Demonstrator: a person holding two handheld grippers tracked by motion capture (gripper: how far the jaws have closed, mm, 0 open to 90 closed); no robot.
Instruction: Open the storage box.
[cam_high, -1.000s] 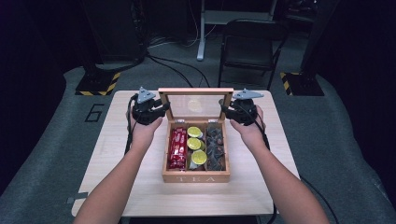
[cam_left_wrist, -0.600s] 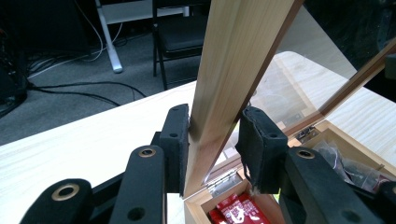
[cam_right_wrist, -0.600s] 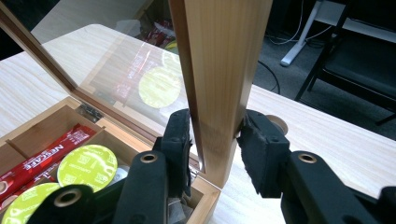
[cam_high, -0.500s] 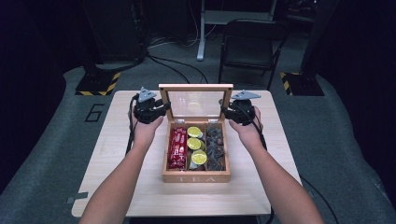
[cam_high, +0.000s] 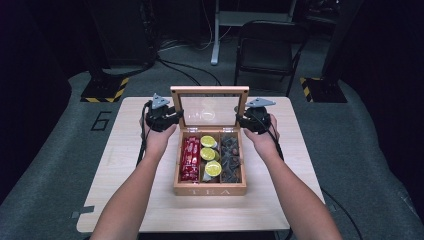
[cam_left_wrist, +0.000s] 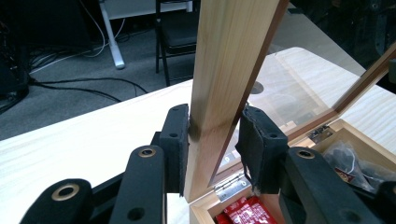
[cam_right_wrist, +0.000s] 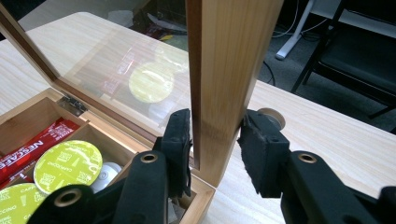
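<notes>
Legible text, high view: "TEA" in pale letters on the front wall of the open wooden box (cam_high: 210, 190), lower centre of frame. A large dark "6" on the grey floor mat (cam_high: 102, 120), left of the light wooden desk (cam_high: 125, 165).

Right gripper view, lower left: "NESCAFE" in white on the red sachets (cam_right_wrist: 29, 143). The lime-green round capsule lids (cam_right_wrist: 68, 165) carry small print, too fine to read.

Left gripper view: no legible text.
</notes>
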